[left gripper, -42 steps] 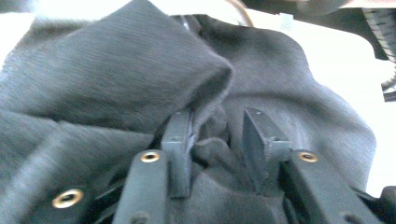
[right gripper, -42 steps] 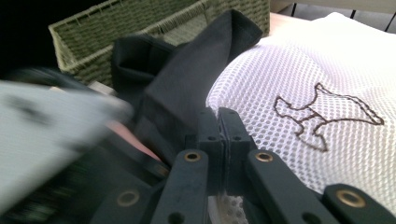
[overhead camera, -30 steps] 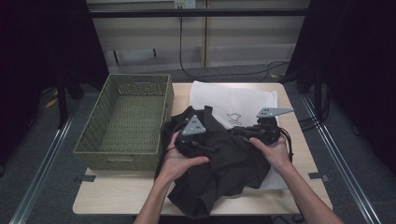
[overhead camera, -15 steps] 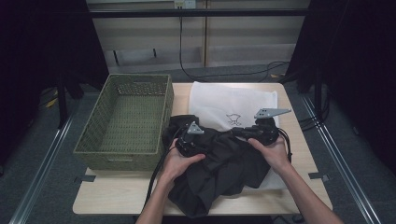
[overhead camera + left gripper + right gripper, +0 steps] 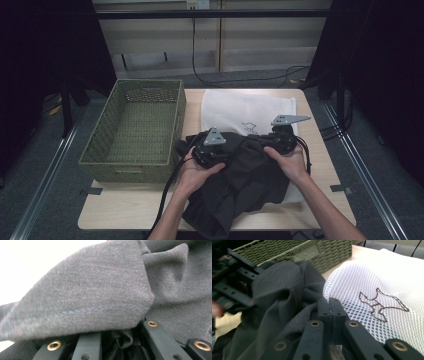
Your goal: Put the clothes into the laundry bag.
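**Dark garment pinched at both ends beside the mesh laundry bag**

While the dark grey garment (image 5: 245, 185) lies bunched on the surface (image 5: 125, 217), overlapping the near edge of the white mesh laundry bag (image 5: 245, 107), both grippers have hold of its upper edge. The right gripper (image 5: 331, 315) sits at the bag's near right corner, its fingers (image 5: 323, 310) pressed together on a thin fold of the cloth, right against the mesh by the bag's embroidered bird (image 5: 382, 305). The left gripper (image 5: 207, 150) is at the bag's near left corner; its fingers have just been closing, and in the left gripper view a thick hemmed fold of the cloth (image 5: 82, 295) drapes over them with a wad of fabric tucked between, so it reads as pinching the garment. A green woven basket (image 5: 135, 130) stands to the left of the bag, just beside the garment's left edge.

The fabric looks soft, light and limp: it will sag and fold wherever it is not held, and a thin pinch may slip out. A stitched hem or a doubled fold near the bag-side edge seems the safest place to grip, with the two holds kept well apart so the cloth stays spread. Loose folds trail toward the near edge of the surface, away from the bag, and could drag or snag if lifted.
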`<state>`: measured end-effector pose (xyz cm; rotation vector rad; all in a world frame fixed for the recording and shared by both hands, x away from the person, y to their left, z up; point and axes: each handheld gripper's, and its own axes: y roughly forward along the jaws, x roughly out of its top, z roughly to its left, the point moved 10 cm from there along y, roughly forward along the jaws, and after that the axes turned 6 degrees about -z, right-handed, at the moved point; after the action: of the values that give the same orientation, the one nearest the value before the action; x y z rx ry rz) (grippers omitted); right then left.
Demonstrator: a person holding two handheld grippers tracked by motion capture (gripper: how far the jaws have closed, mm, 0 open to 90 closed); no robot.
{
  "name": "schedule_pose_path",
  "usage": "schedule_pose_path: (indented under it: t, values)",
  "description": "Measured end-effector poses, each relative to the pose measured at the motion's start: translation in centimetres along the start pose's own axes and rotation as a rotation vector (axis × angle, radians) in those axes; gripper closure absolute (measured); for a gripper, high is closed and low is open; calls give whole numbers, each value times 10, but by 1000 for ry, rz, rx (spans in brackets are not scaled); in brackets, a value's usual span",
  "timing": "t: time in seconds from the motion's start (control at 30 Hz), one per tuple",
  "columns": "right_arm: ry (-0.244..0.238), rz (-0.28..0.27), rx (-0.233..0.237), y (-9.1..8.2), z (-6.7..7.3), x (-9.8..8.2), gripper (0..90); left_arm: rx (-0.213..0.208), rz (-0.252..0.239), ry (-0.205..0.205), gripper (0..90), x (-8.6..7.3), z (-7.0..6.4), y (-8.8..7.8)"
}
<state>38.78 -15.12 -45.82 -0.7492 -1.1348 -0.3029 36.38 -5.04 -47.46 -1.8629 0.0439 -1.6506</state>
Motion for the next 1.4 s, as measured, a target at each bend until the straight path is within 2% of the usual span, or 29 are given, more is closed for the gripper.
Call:
schedule_pose_path:
  t: [0.03,0.2,0.23,0.3,0.37,0.43,0.5,0.53,0.57,0.6,0.63,0.7,0.73,0.77,0.83,0.93,0.97,1.0,1.03,1.07,1.1,1.17,1.2,1.27,1.3,1.33,1.4]
  values:
    - [2,-2,2,1,1,0,890,-23,-2,16,772,2,-5,4]
    - [19,-3,34,8,7,0,890,-57,37,70,775,-4,-24,28]
    - [23,-6,44,8,8,1,890,-60,57,105,775,-8,-30,35]
    - [24,-27,62,5,13,8,890,-64,78,139,777,-13,-39,47]
    - [29,-59,76,-1,16,17,890,-52,117,175,778,-18,-41,53]
    - [41,-92,87,-10,16,26,891,-25,138,182,780,-22,-39,58]
    - [46,-117,83,-17,15,33,891,-23,157,159,782,-30,-35,61]
    - [60,-134,98,-21,15,36,891,-5,186,169,783,-36,-29,63]
    - [62,-144,95,-24,14,38,891,-4,197,162,783,-41,-26,66]
    - [60,-140,90,-25,15,39,890,-9,165,126,782,-43,-22,66]
    - [55,-127,90,-25,17,37,891,-20,148,112,780,-43,-21,65]
    - [59,-122,89,-22,17,34,891,-29,138,110,770,-44,-20,64]
    - [57,-114,89,-19,17,32,891,-25,119,86,749,-43,-21,63]
    - [51,-101,82,-17,17,29,891,-30,113,79,722,-41,-20,58]
    - [45,-83,78,-13,16,24,891,-48,75,60,613,-36,-20,53]
    - [38,-70,70,-11,14,19,891,-77,43,36,431,-28,-20,33]
    - [39,-67,66,-11,13,18,891,-93,11,17,384,-24,-20,27]
    - [41,-67,66,-12,13,17,891,-85,-4,12,328,-21,-18,21]
    - [39,-66,65,-12,12,17,891,-72,-36,12,297,-15,-15,10]
    - [39,-63,60,-12,12,16,890,-79,-43,13,291,-12,-14,3]
    - [39,-64,59,-12,11,16,890,-81,-85,2,289,-6,-12,-3]
    - [38,-62,59,-12,11,15,890,-60,-106,6,248,0,-3,-13]
    - [38,-62,57,-12,10,15,890,-32,-96,16,221,0,3,-15]
    - [38,-58,60,-11,10,14,890,-27,-89,1,141,-2,17,-10]
    - [36,-58,60,-11,10,14,890,-5,-41,8,123,-11,26,-3]
    - [36,-57,61,-11,10,14,891,-16,-28,-11,101,-16,29,3]
    - [33,-56,58,-11,10,14,890,-31,57,-65,70,-34,34,15]
